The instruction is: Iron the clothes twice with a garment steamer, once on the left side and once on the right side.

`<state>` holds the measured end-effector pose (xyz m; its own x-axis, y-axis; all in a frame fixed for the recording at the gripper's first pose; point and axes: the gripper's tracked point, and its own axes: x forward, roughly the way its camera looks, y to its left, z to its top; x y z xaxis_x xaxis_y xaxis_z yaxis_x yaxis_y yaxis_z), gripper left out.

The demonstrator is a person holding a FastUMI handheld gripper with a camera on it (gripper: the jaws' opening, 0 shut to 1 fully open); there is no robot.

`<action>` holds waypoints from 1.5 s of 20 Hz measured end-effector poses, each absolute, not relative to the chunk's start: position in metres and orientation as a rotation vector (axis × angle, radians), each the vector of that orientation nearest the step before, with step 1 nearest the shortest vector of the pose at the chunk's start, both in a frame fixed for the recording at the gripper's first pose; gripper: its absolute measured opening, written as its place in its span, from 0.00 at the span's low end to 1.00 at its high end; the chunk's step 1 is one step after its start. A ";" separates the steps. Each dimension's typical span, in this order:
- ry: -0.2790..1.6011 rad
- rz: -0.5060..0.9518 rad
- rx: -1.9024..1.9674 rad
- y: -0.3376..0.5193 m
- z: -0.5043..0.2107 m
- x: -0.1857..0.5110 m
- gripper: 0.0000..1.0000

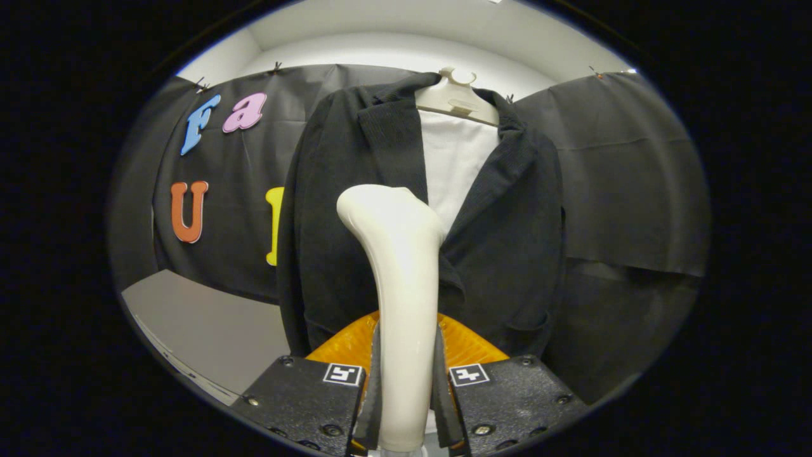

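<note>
**Steamer clamped, head up at the jacket front, no pass confirmable**

Gripper [406, 406], bottom centre of frame: both fingers pressed against the handle of the garment steamer [401, 304], one on each side. Solid clamp, handle runs up between them.

Steamer: pale handle rises from the fingers and curves to a rounded head at mid-frame. Head sits over the jacket's left-of-centre front, about where the lapels meet. Can't tell if it touches the cloth or stands just off it. Orange ribbed part [466, 346] shows just behind the fingers, either side of the handle; what it is, unclear.

Dark jacket [507, 254]: hangs on a pale hanger [458, 98] at upper centre, open at the front, white panel [453, 165] showing between the lapels. Patch pocket low on the picture-right side. Grey table surface [203, 324] lower left, behind and beside the jacket.

Progress, my read: tool is picked up and presented to the garment. No steam or cloth change visible, so neither the left nor the right pass can be counted done. Both remain, as far as this shows.

Containers: none in frame; pocket contents not visible.
</note>
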<state>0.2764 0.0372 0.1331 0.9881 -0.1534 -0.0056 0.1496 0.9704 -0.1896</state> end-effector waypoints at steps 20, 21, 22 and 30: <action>0.252 -0.175 -0.189 0.025 -0.015 0.265 0.37; 0.261 -0.178 -0.190 0.025 -0.022 0.265 0.37; 0.273 -0.181 -0.192 0.022 -0.030 0.265 0.37; 0.382 -0.209 -0.179 0.011 -0.082 0.260 0.37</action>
